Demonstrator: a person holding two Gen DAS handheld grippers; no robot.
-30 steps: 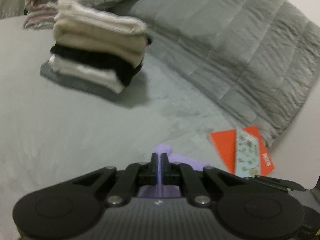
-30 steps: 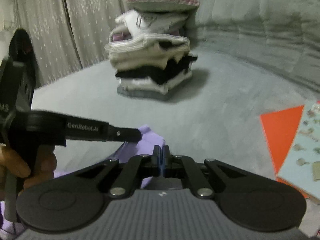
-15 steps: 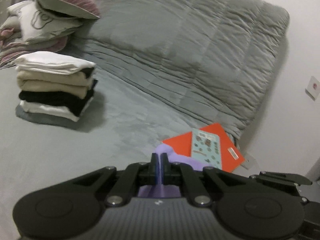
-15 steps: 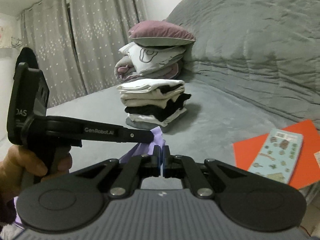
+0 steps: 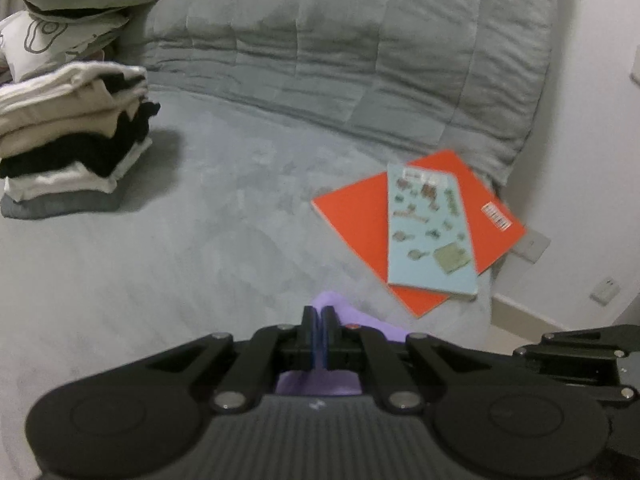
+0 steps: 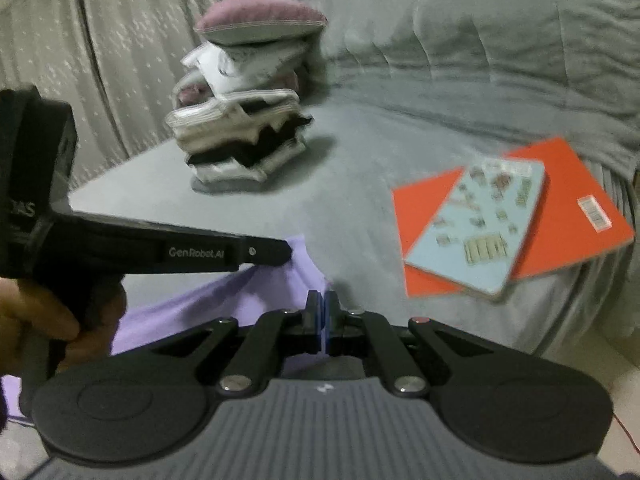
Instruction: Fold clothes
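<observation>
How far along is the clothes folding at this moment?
Done: a stack of folded clothes sits on the bed. In hand: the left gripper and right gripper are each shut on the purple garment, held up unfolded between them. Left: folding it and adding it to the stack. Whether more clothes wait cannot be told from these views.

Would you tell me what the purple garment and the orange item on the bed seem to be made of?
Purple garment: thin, soft matte fabric, likely cotton knit; it drapes and creases where it is pinched. Orange item: probably card or paper, a flat, smooth cover with crisp edges and a barcode label.
</observation>
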